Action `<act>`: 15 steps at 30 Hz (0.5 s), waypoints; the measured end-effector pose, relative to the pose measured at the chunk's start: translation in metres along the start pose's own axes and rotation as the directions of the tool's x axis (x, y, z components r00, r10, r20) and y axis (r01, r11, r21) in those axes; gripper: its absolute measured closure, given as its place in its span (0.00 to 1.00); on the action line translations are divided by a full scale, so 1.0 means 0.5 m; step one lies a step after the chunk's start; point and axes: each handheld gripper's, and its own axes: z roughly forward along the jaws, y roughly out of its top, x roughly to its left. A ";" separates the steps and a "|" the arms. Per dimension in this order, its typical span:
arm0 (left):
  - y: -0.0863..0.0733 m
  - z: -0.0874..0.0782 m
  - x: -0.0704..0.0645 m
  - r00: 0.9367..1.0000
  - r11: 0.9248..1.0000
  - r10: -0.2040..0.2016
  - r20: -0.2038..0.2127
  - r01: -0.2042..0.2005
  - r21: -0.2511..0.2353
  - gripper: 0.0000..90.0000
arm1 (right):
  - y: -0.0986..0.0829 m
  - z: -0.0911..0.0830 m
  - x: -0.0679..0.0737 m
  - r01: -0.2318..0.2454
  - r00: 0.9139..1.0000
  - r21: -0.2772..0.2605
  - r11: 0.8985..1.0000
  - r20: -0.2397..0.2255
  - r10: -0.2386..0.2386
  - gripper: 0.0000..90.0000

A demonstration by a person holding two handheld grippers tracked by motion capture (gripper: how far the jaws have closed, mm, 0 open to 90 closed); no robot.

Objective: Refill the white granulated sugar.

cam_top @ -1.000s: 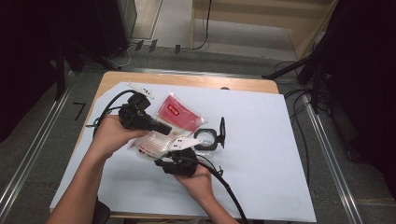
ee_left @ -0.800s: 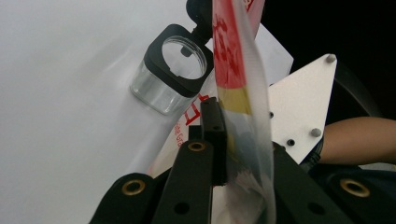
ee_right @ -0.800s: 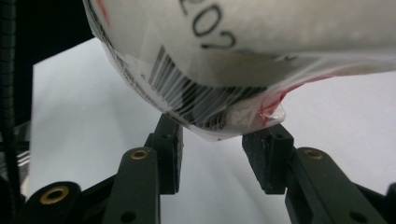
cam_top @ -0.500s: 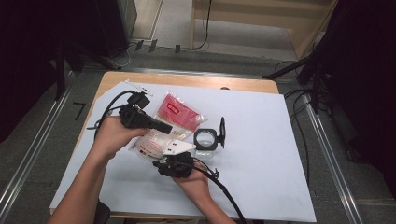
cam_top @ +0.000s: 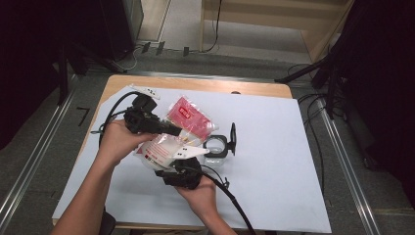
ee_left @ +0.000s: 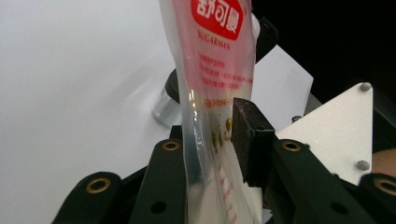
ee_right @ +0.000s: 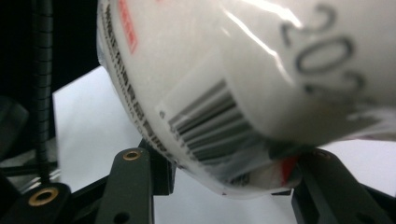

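Right half of worktop [cam_top: 288,161] open for passage. Centre blocked: glass jar [cam_top: 215,147] with black lid [cam_top: 233,138] just beside; red sugar bag [cam_top: 188,115] behind, toward far edge.

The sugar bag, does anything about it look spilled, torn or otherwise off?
Nothing spilled or torn shows. The sugar bag is held up off the white sheet, the left gripper clamped on its flat plastic edge and the right gripper on its full end. The glass jar lies on its side nearby, lid open.
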 end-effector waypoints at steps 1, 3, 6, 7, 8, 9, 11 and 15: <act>0.000 0.001 -0.001 1.000 1.000 0.006 0.001 -0.006 0.014 0.83 | -0.002 -0.001 0.003 -0.008 1.000 -0.004 1.000 -0.008 0.008 0.62; 0.000 0.010 -0.006 1.000 0.999 0.012 0.002 -0.013 0.042 0.82 | -0.005 -0.001 0.006 -0.020 1.000 -0.005 1.000 -0.019 0.020 0.62; 0.000 0.022 -0.009 0.999 0.998 0.019 0.044 -0.022 0.066 0.82 | -0.006 -0.005 0.010 -0.037 0.999 -0.012 0.999 -0.036 0.036 0.63; 0.000 0.027 -0.011 0.998 0.996 0.025 0.056 -0.030 0.080 0.83 | -0.004 -0.007 0.011 -0.038 0.999 -0.015 0.999 -0.040 0.037 0.63; 0.000 0.029 -0.013 0.998 0.996 0.034 0.053 -0.038 0.079 0.83 | -0.002 -0.009 0.011 -0.037 0.998 -0.018 0.999 -0.043 0.036 0.63; 0.001 0.029 -0.014 0.998 0.996 0.033 0.053 -0.037 0.080 0.84 | -0.001 -0.010 0.010 -0.033 0.999 -0.015 0.999 -0.038 0.032 0.63; 0.002 0.029 -0.016 0.998 0.995 0.034 0.045 -0.038 0.094 0.87 | -0.001 -0.013 0.008 -0.030 0.999 -0.012 0.999 -0.040 0.029 0.62; 0.005 0.031 -0.016 0.999 0.991 -0.006 0.053 -0.001 0.134 0.91 | 0.001 -0.012 0.011 -0.012 0.999 -0.003 1.000 -0.051 0.012 0.62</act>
